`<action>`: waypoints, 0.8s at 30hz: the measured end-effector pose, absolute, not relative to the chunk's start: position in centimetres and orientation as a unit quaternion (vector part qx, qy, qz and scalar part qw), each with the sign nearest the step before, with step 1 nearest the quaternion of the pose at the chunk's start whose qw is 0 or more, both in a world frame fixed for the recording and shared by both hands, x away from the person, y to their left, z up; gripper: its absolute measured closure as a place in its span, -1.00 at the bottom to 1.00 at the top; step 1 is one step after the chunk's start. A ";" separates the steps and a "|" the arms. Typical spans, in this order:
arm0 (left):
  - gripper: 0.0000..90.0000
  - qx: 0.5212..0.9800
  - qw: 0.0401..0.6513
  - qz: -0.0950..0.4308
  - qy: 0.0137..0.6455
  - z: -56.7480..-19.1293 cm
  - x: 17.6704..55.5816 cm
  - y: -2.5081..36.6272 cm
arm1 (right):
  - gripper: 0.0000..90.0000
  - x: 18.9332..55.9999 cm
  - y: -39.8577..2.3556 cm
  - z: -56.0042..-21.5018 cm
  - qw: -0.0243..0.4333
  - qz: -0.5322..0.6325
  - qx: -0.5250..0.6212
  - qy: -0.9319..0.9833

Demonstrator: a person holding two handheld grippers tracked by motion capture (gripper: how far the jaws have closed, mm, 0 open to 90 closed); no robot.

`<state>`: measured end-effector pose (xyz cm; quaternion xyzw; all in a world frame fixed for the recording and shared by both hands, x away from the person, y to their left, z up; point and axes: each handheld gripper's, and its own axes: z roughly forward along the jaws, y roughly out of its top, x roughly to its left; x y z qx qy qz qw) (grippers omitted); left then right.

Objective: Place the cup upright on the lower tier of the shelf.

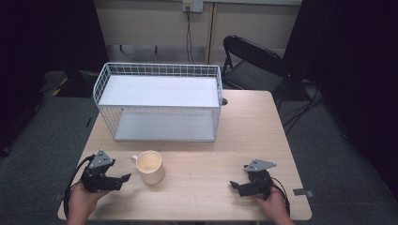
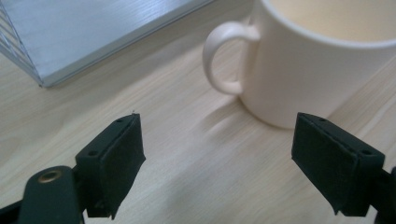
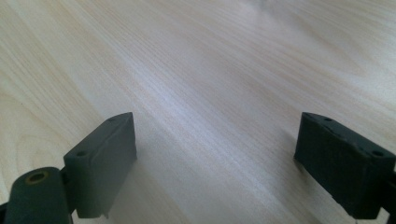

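Left claw (image 2: 218, 158) gapes empty short of the cream mug (image 2: 322, 56), its rim cut off; right claw (image 3: 217, 163) open too.

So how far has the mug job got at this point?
Nothing looks done: the cream mug stands upright on the table, apart from the white wire rack. The left gripper points at it, jaws open. The right gripper rests open. Grasping and whatever follows remain.
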<state>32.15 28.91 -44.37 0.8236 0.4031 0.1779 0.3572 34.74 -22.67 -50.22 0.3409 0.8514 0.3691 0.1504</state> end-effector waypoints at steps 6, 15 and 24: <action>-0.61 0.821 0.365 0.182 0.400 -43.0 31.9 28.4 | -0.74 34.7 -22.7 -50.2 0.150 0.369 0.342 0.851; -0.60 0.804 0.383 0.163 0.425 -41.6 31.7 28.1 | -0.74 34.7 -22.7 -50.2 0.150 0.369 0.342 0.851; -0.58 0.804 0.385 0.141 0.431 -41.3 32.1 26.6 | -0.74 34.7 -22.7 -50.2 0.151 0.369 0.342 0.851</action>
